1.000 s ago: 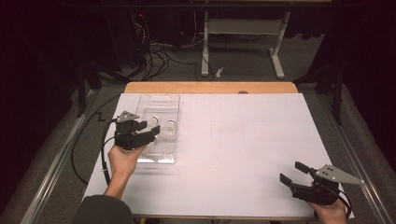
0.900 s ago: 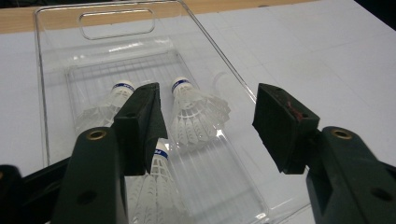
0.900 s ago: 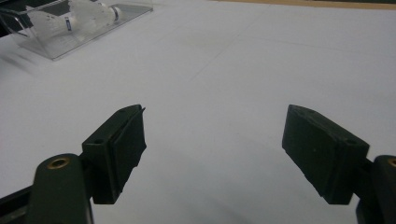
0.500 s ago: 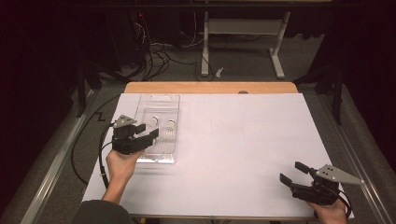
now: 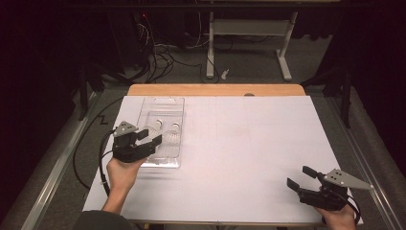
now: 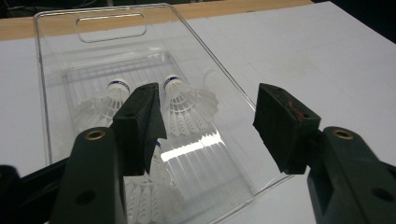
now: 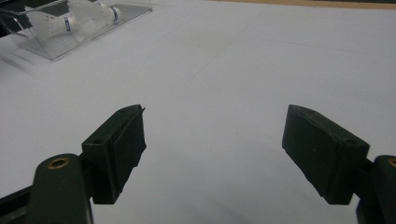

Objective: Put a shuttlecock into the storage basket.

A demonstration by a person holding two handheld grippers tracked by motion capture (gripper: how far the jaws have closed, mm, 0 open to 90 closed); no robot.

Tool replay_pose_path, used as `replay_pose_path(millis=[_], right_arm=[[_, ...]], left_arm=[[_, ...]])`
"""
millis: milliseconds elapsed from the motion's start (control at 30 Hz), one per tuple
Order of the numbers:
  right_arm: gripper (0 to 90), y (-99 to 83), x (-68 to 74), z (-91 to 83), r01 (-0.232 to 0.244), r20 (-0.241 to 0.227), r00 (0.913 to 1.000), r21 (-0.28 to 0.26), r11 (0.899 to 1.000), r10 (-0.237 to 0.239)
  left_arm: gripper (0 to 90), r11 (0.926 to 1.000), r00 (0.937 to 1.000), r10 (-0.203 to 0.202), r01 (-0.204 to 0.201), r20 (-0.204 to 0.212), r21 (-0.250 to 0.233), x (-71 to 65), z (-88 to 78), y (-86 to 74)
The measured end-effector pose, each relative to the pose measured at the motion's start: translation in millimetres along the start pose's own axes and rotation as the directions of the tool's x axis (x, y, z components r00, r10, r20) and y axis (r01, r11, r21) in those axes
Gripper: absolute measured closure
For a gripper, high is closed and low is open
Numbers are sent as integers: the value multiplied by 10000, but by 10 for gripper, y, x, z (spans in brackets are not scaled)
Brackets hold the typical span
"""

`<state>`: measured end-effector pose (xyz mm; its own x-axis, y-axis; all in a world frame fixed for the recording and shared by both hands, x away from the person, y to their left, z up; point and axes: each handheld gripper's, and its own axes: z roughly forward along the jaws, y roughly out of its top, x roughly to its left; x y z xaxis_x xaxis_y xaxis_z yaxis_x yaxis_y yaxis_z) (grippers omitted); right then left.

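Observation:
A clear plastic tray [image 5: 165, 106] lies on the left of the white table, long side running away from me. In it lie white shuttlecocks with blue-banded corks: one at the left [image 6: 100, 106], one beside it [image 6: 187, 108], and a third [image 6: 152, 193] nearer, partly behind my left jaw. My left gripper [image 5: 150, 137] [image 6: 210, 116] hovers open over the tray's near end, with nothing pressed between the pads. My right gripper [image 5: 299, 176] [image 7: 215, 149] rests open near the table's front right corner, with bare table between its jaws.
The tray [image 7: 46, 44] sits far off at the upper left in the right gripper view. A wooden strip [image 5: 215, 89] edges the far side of the table. A black cable [image 5: 88, 148] trails off the left edge. Cables and a desk frame stand on the floor beyond.
My left gripper has drifted slightly back toward the tray's near end, jaws staying open. The right gripper has not moved.

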<state>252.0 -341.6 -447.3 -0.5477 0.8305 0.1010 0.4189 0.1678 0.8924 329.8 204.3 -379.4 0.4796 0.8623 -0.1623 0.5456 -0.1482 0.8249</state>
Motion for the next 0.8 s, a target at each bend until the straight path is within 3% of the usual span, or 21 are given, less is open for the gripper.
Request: replay_pose_path(millis=[800], right_arm=[[215,-1,-1,-9,-41,25,10000,-38,10000,41]], left_arm=[[410,9996,9994,271,-269,236,-82,-122,-70,-87]])
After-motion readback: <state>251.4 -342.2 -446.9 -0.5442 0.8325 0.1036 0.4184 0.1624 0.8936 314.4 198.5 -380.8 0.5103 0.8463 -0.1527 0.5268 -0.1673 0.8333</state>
